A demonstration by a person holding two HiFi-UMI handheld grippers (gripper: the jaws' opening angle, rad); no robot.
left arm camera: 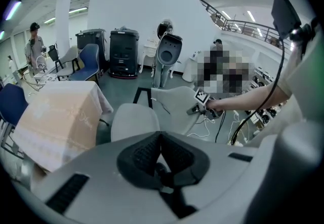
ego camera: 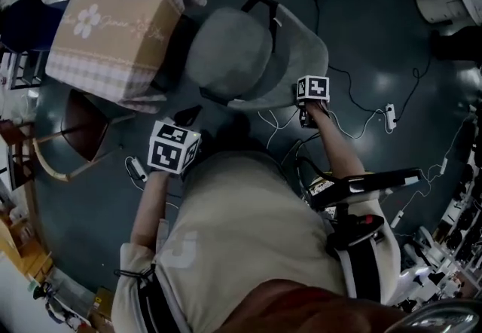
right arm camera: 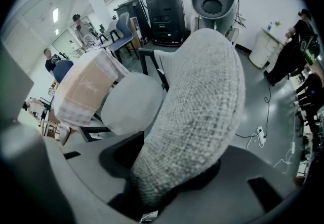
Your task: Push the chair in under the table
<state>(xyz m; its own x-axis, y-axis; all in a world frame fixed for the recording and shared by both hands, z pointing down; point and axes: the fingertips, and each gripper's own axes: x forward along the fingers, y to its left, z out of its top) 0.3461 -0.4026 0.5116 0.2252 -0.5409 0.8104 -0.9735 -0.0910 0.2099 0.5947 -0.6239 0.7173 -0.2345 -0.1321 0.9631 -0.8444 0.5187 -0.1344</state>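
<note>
Your right gripper [right arm camera: 167,177] clamped the backrest of the chair [ego camera: 256,56] between its 2 jaws; your left gripper [left arm camera: 161,159] hovered pinched together, empty, near the table [ego camera: 113,22].

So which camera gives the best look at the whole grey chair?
The head view: it shows the chair from above, seat and backrest together, beside the cloth-covered table. The left gripper view shows it farther off, its base hidden. The right gripper view shows mostly backrest, close up between the jaws.

Beige short-sleeved shirt [ego camera: 248,226], black strap [ego camera: 367,267]
</note>
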